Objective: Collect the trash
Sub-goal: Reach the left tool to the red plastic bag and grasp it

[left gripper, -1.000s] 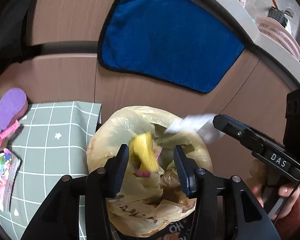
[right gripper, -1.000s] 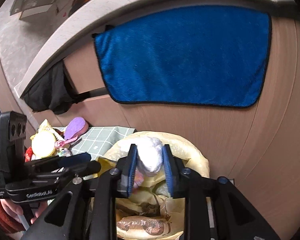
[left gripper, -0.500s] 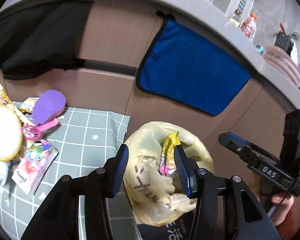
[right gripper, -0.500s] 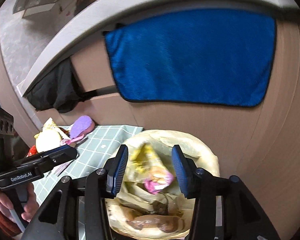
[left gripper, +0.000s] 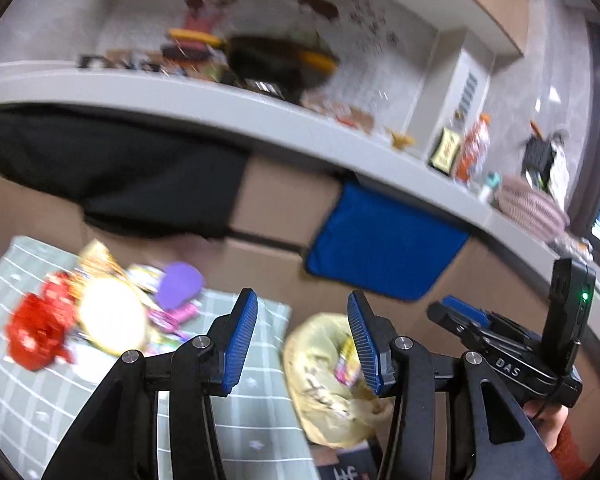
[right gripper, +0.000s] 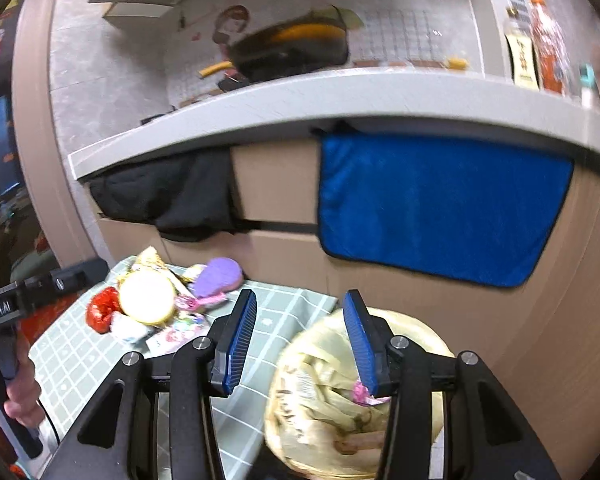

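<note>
left gripper (left gripper: 302, 340) gaped, nothing between pads | right gripper (right gripper: 298, 340) had just released, empty | only right view showed wrappers inside bag (right gripper: 328, 384) | tablecloth (right gripper: 84, 356) edge beside bag

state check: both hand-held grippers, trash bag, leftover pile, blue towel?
left hand-held gripper: open, nothing between the jaws
right hand-held gripper: open, nothing between the jaws
trash bag: mouth open, wrappers inside
trash pile: loose on the checked cloth, uncollected
blue towel: hanging flat below the counter edge
</note>
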A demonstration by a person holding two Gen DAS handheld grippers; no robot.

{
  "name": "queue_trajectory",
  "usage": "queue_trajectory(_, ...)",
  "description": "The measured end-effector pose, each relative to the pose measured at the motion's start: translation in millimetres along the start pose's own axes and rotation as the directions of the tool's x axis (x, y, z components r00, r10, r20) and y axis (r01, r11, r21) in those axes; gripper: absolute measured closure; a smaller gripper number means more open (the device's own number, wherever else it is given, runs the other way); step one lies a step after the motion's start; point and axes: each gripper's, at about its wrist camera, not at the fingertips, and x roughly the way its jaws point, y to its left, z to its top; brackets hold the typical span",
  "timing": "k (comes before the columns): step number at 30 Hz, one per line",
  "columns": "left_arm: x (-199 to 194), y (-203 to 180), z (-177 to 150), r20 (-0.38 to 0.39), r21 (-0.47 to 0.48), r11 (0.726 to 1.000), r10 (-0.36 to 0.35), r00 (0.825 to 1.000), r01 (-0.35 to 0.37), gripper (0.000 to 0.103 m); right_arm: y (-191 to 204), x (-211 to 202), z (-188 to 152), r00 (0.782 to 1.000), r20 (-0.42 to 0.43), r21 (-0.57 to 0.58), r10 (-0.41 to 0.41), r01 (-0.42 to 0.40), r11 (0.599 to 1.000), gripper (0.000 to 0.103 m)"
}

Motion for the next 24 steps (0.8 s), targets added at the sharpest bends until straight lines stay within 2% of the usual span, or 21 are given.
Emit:
queue_trajectory(6, -69, 42, 10, 0.113, -0.051, 0.995, 0.090, 0.990, -0.084, 0.055, 54, -19, 17, 0.998, 0.045, -0.066, 0.040, -0.037, 0.997, 0.060)
queue_trajectory(12, -132, 86, 10, 0.206, -0.099, 0.976, 0.210, 0.956, -0.193, 0.055, 108, -21, 23, 0.993, 0.038, -0.113, 0.110, -0.105, 0.988, 0.060)
queue_trajectory(17, -150, 128, -2, 0.191, -0.152, 0.950, 0.299, 0.935, -0.272, 0.055, 147, -8, 17, 0.989, 0.012, -0.159, 0.148, -0.145, 0.977, 0.060)
queue_trajectory(24, -133, 185, -24, 0.103, -0.197, 0.910, 0.390, 0.915, -0.365, 0.055, 175, 32, 7, 0.980, -0.055, -0.157, 0.192, -0.198, 0.968, 0.060)
